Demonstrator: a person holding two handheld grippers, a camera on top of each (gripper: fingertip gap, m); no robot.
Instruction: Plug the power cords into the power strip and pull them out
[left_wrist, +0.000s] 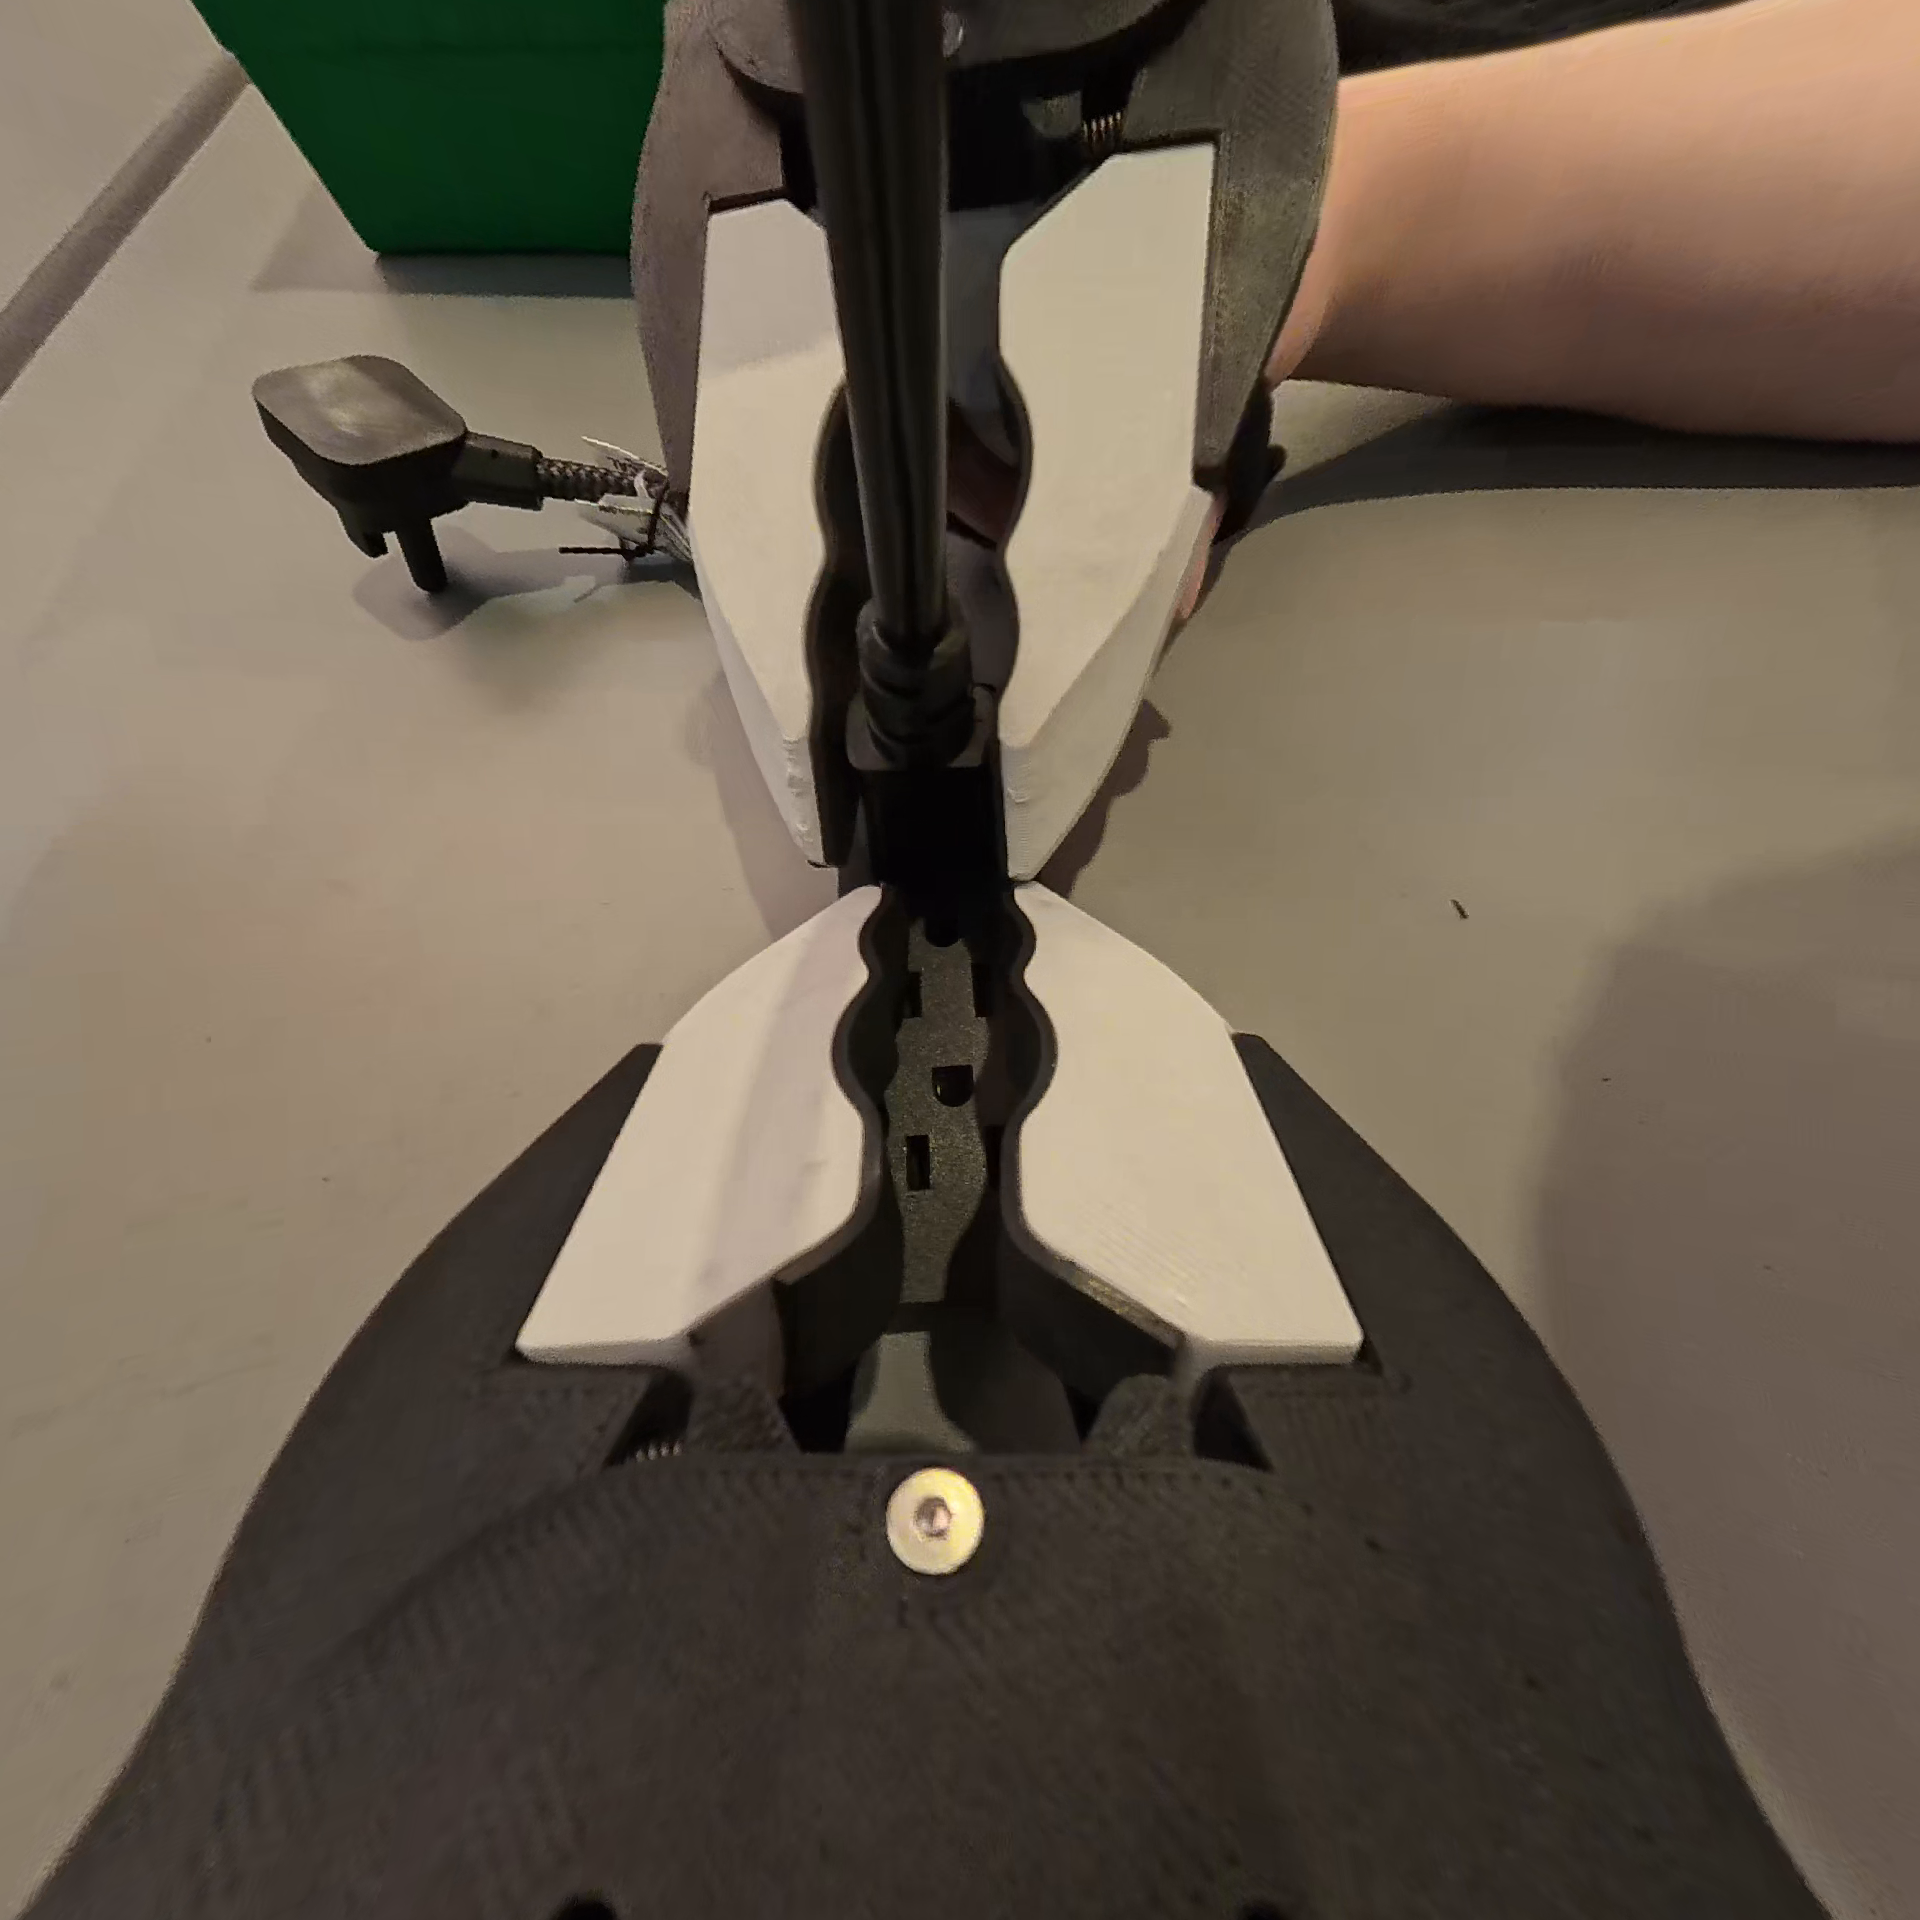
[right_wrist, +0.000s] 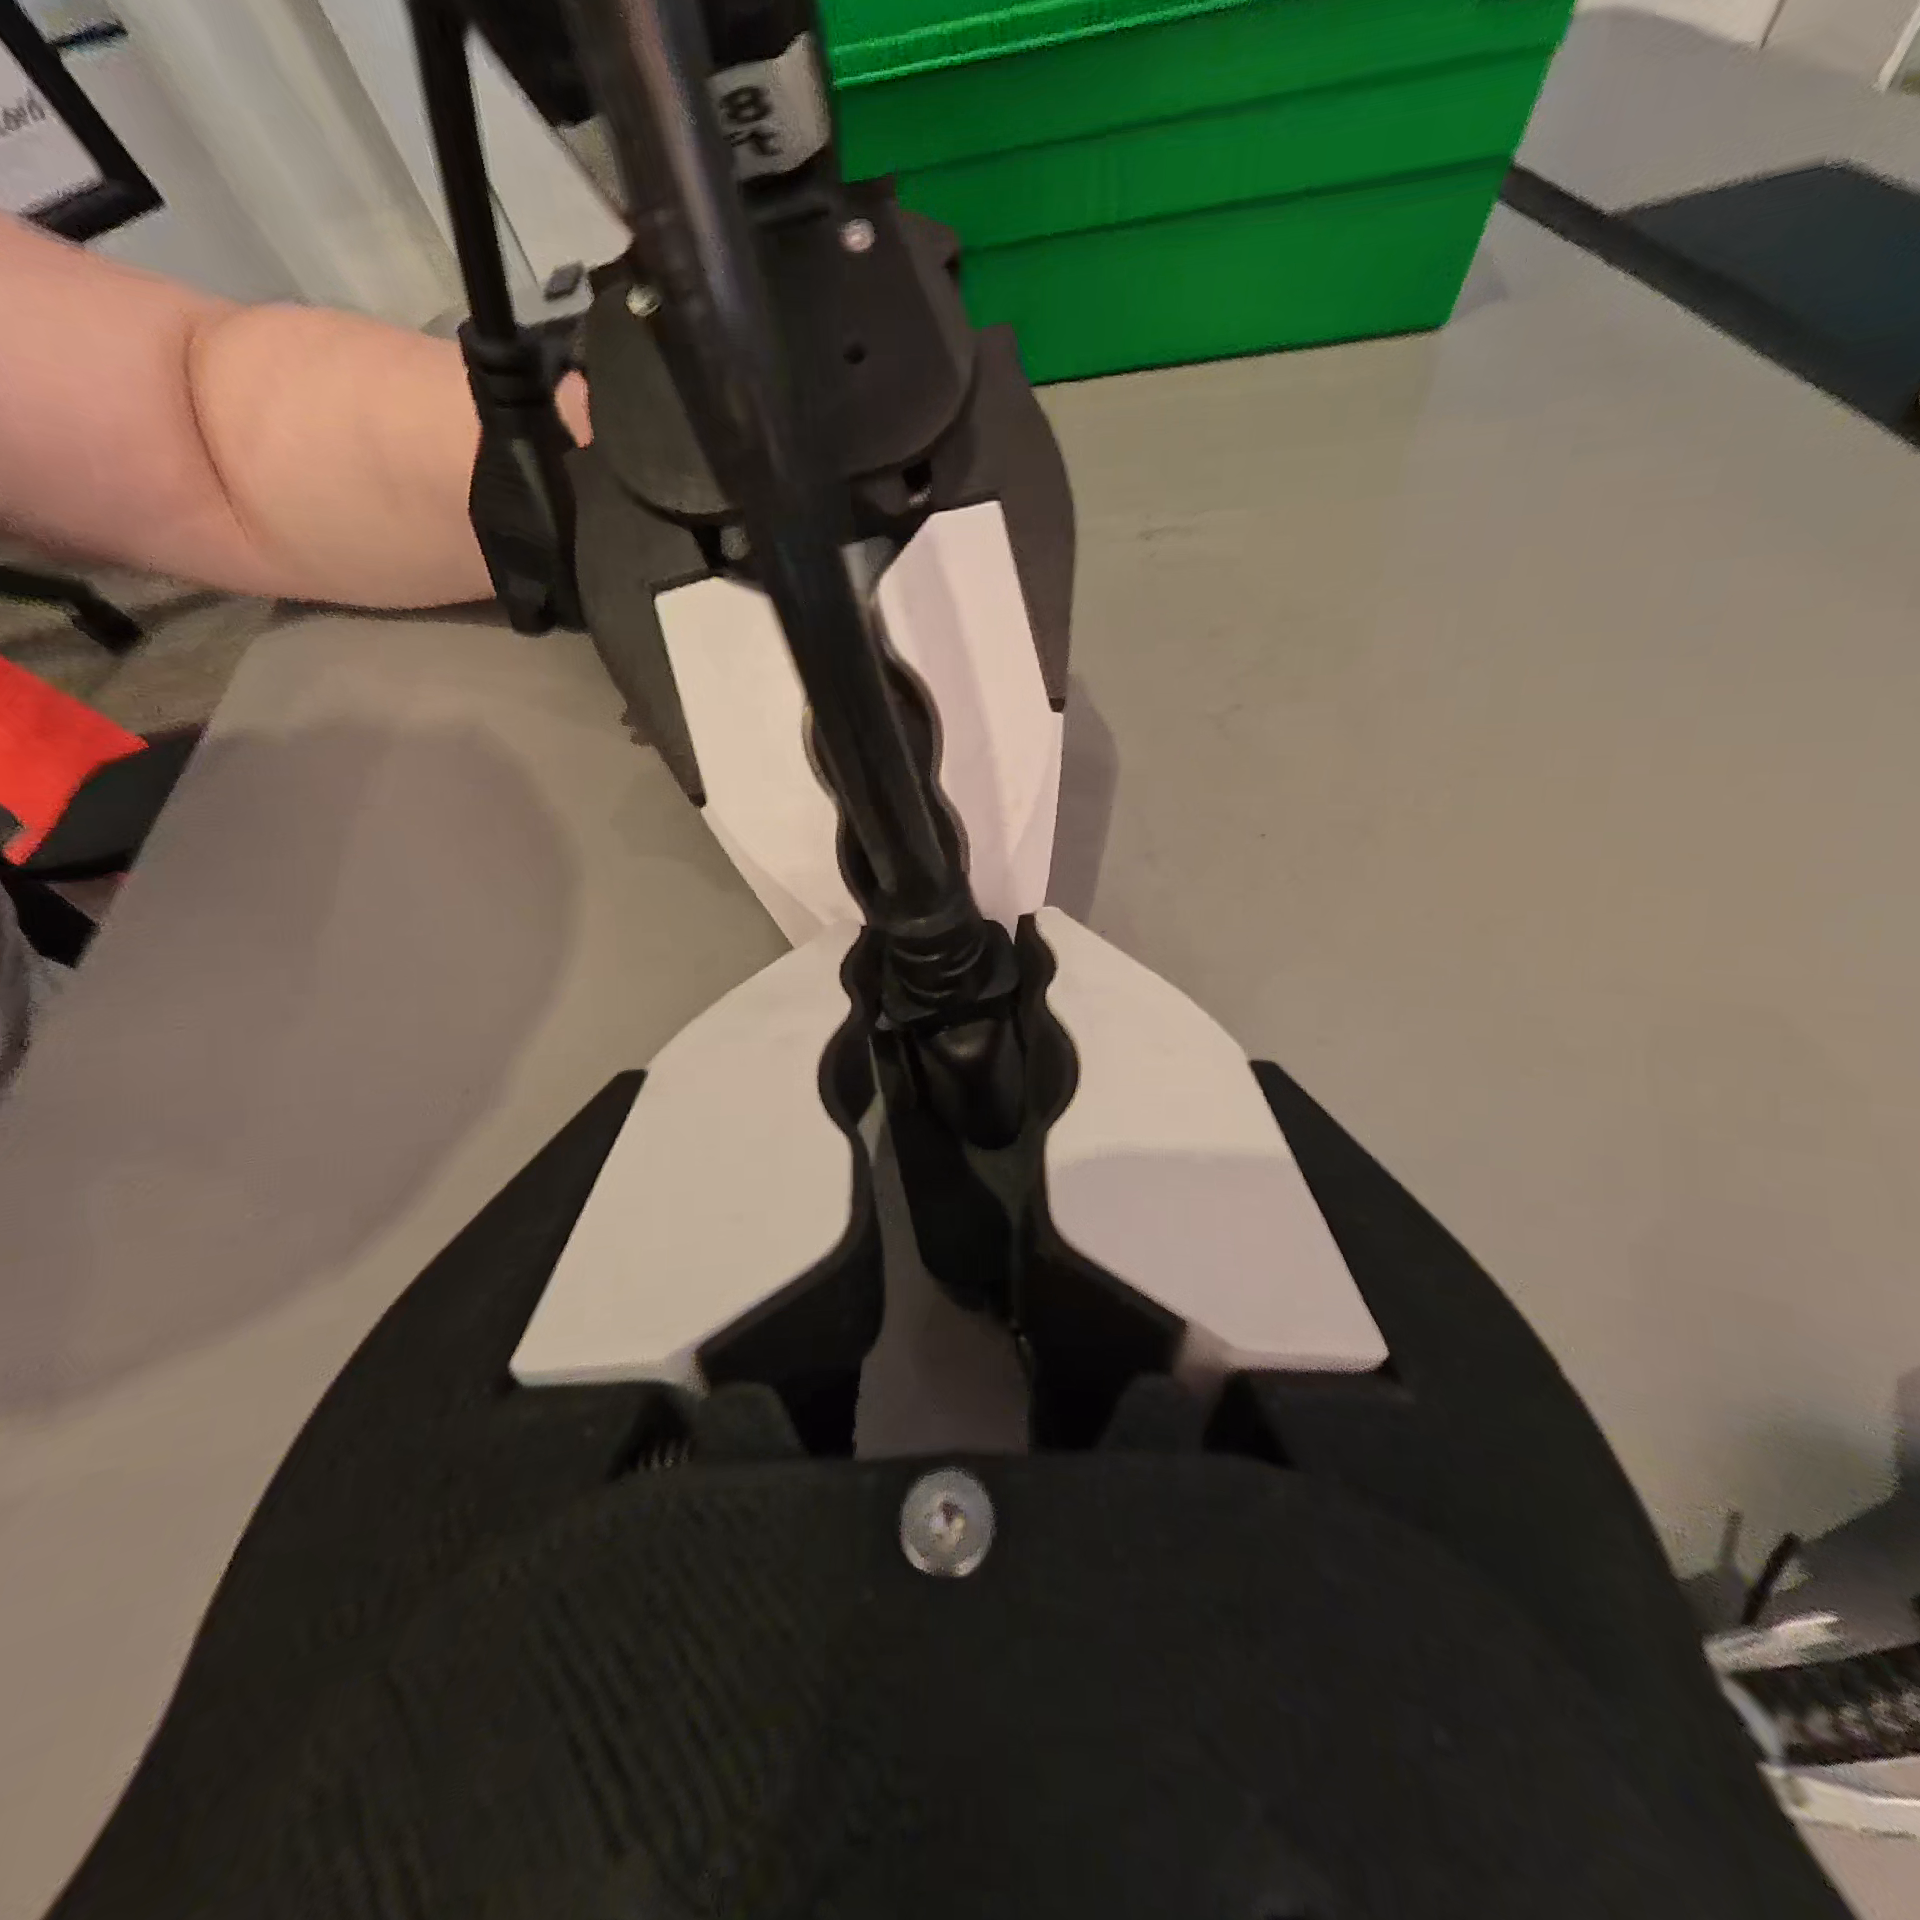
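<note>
In the left wrist view my left gripper (left_wrist: 940, 904) is shut on a black power strip (left_wrist: 940, 1143), whose socket slots show between the white fingers (left_wrist: 727, 1143). My right gripper (left_wrist: 925, 831) faces it tip to tip and is shut on a black plug (left_wrist: 925, 821). The plug's black cord (left_wrist: 894, 312) runs up and away. The plug sits at the strip's far end; I cannot tell whether its prongs are in. In the right wrist view my right gripper (right_wrist: 940, 935) grips the same plug (right_wrist: 956, 1081), its cord (right_wrist: 790, 520) crosses the left gripper (right_wrist: 894, 914).
A second black plug (left_wrist: 358, 426) with a braided cable lies on the grey table (left_wrist: 312, 935) at the left. A green box (left_wrist: 436, 125) stands at the back, also in the right wrist view (right_wrist: 1195, 187). A person's forearm (left_wrist: 1610, 239) rests on the table. Papers (right_wrist: 1829, 1714) lie at the right. My left and right fingertips are right by each other.
</note>
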